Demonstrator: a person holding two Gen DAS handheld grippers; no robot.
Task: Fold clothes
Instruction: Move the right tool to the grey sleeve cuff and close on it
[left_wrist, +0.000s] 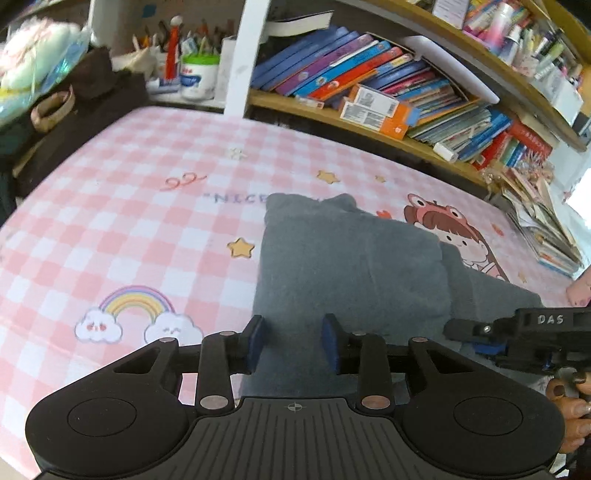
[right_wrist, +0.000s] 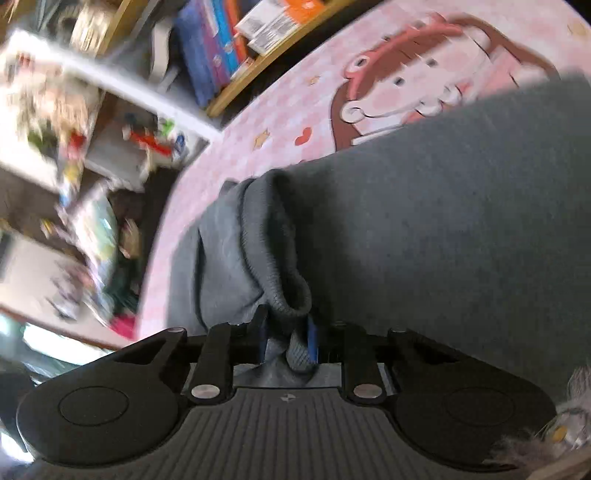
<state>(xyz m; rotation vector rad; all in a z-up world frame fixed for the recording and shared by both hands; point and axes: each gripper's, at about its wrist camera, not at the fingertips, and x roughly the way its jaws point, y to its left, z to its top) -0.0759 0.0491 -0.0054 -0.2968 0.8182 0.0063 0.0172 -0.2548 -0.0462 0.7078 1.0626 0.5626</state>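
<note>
On checked pink sheet (left_wrist: 129, 221), fuzzy grey garment (left_wrist: 332, 266), ribbed hem in right gripper (right_wrist: 286, 339) jaws; left gripper (left_wrist: 293, 345) jaws apart, empty.

Pink checked bedsheet (left_wrist: 140, 206) with cartoon prints; wooden bookshelves (left_wrist: 369, 122) behind, crammed with leaning books (left_wrist: 332, 70).

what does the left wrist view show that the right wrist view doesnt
Only the left wrist view: the left gripper, jaws apart with nothing between them, above the grey garment; the rainbow print; the right gripper from the side.

Only the right wrist view: the right gripper shut on the garment's ribbed cuff.

Both: the grey garment on the pink checked sheet, the cartoon girl print, the bookshelf.
</note>
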